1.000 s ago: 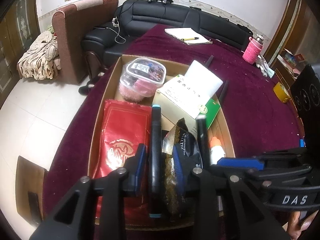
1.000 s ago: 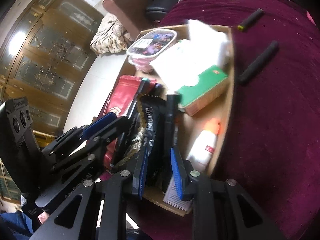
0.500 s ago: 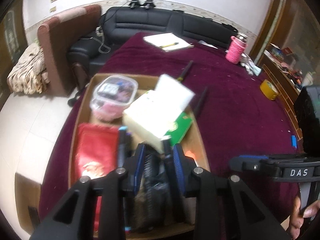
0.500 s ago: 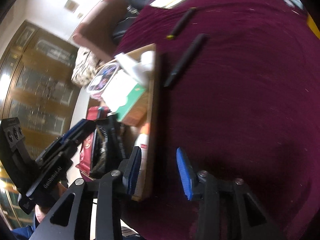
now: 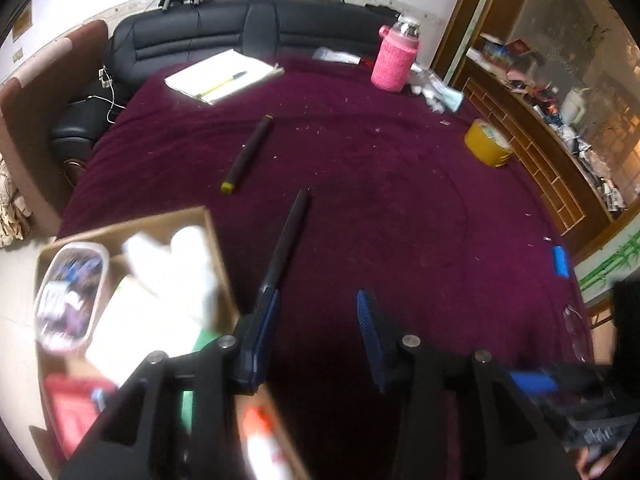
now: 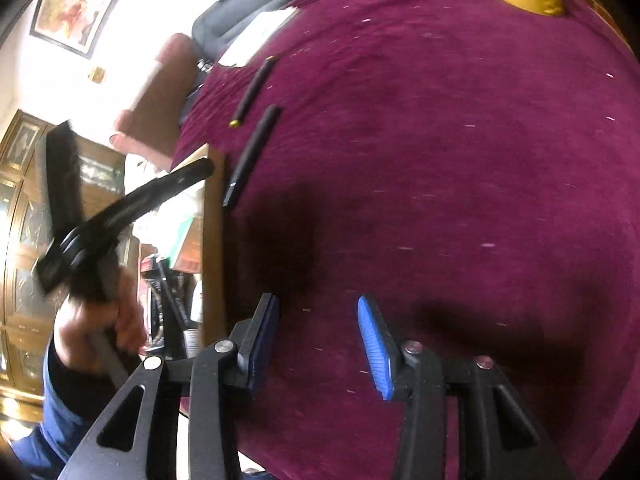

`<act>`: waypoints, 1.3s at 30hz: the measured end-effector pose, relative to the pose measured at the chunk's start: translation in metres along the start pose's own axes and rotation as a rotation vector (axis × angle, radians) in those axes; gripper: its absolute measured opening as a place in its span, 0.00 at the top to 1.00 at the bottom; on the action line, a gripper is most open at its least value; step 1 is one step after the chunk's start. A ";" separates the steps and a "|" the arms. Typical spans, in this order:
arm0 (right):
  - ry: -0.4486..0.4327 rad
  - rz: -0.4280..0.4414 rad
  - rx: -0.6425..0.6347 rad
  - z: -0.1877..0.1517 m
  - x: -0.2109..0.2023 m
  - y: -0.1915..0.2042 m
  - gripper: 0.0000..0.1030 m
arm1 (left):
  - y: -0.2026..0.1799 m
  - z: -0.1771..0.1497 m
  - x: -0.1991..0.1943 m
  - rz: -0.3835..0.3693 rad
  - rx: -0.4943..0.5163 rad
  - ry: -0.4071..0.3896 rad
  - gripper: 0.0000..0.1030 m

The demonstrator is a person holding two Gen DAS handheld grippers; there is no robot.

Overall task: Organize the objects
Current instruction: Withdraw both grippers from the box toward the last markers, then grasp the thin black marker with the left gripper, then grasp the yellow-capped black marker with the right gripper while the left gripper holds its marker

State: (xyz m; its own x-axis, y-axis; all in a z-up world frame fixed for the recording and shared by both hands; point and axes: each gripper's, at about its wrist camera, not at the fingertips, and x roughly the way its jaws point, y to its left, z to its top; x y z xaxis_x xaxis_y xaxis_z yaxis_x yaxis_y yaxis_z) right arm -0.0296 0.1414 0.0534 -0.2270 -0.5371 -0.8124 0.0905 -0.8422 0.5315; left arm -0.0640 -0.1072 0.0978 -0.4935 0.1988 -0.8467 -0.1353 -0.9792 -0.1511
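Both grippers, left gripper (image 5: pixel 316 320) included, left the box (image 5: pixel 216 248), jaws open.

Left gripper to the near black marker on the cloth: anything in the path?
Nothing visible. The left gripper is open over bare maroon cloth, and the near black marker lies just ahead by its left finger, beside the cardboard box wall. The yellow-tipped marker lies farther off.

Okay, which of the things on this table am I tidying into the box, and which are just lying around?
For the job:
- cardboard box
- black marker lying beside the box
- marker with the yellow end
- left tongs and right tongs, both open

Probably just lying about:
- notepad with its pen
- pink bottle
- yellow tape roll
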 end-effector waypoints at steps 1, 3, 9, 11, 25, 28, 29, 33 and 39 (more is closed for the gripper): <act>-0.005 -0.001 0.007 -0.001 -0.004 -0.006 0.55 | -0.002 0.008 0.015 0.021 0.011 0.027 0.63; -0.013 -0.002 0.025 -0.002 -0.011 -0.019 0.55 | -0.004 0.017 0.035 0.032 0.018 0.062 0.63; -0.036 -0.024 0.066 -0.001 -0.032 -0.049 0.54 | -0.008 0.029 0.084 0.152 0.052 0.136 0.63; -0.046 -0.029 0.078 0.001 -0.038 -0.057 0.54 | -0.004 0.031 0.091 0.182 0.035 0.144 0.63; -0.041 -0.006 0.027 0.047 -0.040 -0.042 0.54 | -0.021 -0.008 0.078 0.077 -0.067 0.156 0.86; -0.044 0.000 -0.015 0.075 -0.036 -0.023 0.50 | -0.039 -0.036 0.062 0.041 -0.073 0.153 0.86; -0.042 0.001 -0.030 0.086 -0.034 -0.014 0.48 | -0.046 -0.046 0.057 0.038 -0.067 0.155 0.86; -0.033 0.014 -0.086 0.128 -0.017 0.023 0.46 | -0.068 -0.077 0.047 0.033 -0.033 0.167 0.86; 0.049 0.012 -0.176 0.202 0.043 0.094 0.45 | -0.089 -0.099 0.039 0.103 0.080 0.120 0.86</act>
State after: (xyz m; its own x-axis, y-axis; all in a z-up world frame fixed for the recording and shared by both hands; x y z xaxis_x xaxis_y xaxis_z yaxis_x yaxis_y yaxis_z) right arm -0.2272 0.0486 0.1167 -0.1778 -0.5455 -0.8190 0.2625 -0.8284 0.4948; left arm 0.0138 -0.0161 0.0273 -0.4030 0.0869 -0.9111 -0.1594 -0.9869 -0.0236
